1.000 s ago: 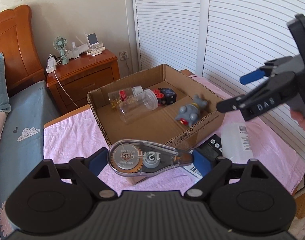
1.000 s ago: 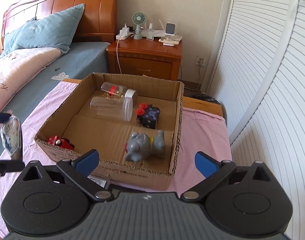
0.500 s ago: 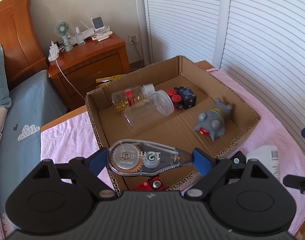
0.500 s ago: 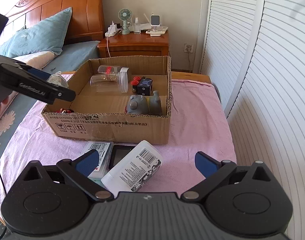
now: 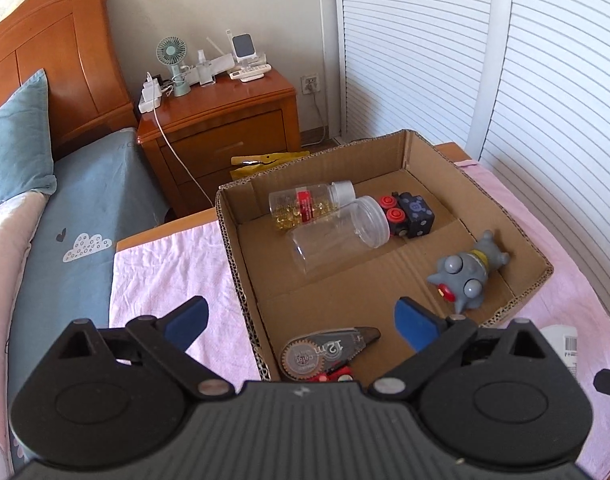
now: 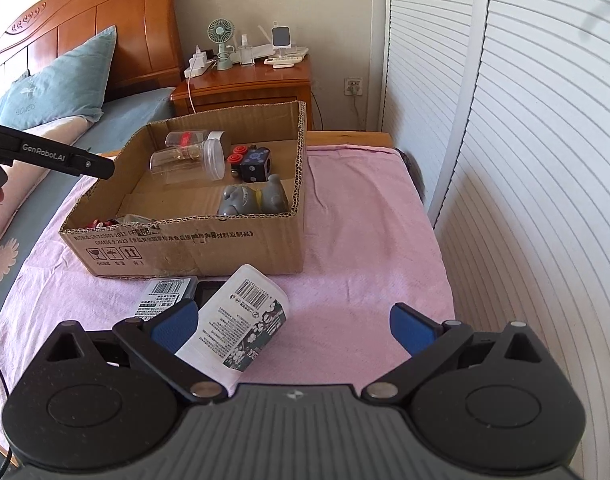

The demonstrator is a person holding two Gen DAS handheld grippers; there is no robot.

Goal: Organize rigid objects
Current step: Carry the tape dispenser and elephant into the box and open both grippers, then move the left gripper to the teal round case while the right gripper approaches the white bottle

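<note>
A cardboard box [image 5: 241, 276] [image 6: 193, 246] sits on a pink-covered table. In it lie a clear correction-tape dispenser [image 5: 325, 352], a red toy [image 5: 333, 374], a grey toy figure [image 5: 465, 276] [image 6: 251, 200], a clear jar [image 5: 337, 232], a pill bottle [image 5: 309, 204] and a black dice block [image 5: 413, 216]. My left gripper [image 5: 301, 316] is open and empty above the box's near corner. My right gripper [image 6: 293, 322] is open over a white bottle [image 6: 243, 324] lying in front of the box, beside a small labelled case [image 6: 165, 298] and a black device [image 6: 209, 292].
A wooden nightstand [image 5: 221, 128] with a fan and chargers stands behind the table. A bed [image 5: 65, 216] lies to the left. White louvred doors [image 6: 525, 140] run along the right. The left gripper's arm [image 6: 49, 156] reaches in at the left of the right wrist view.
My left gripper has opened and let go of the tape dispenser, which now lies in the box by the red toy. My right gripper has come closer to the white bottle.
</note>
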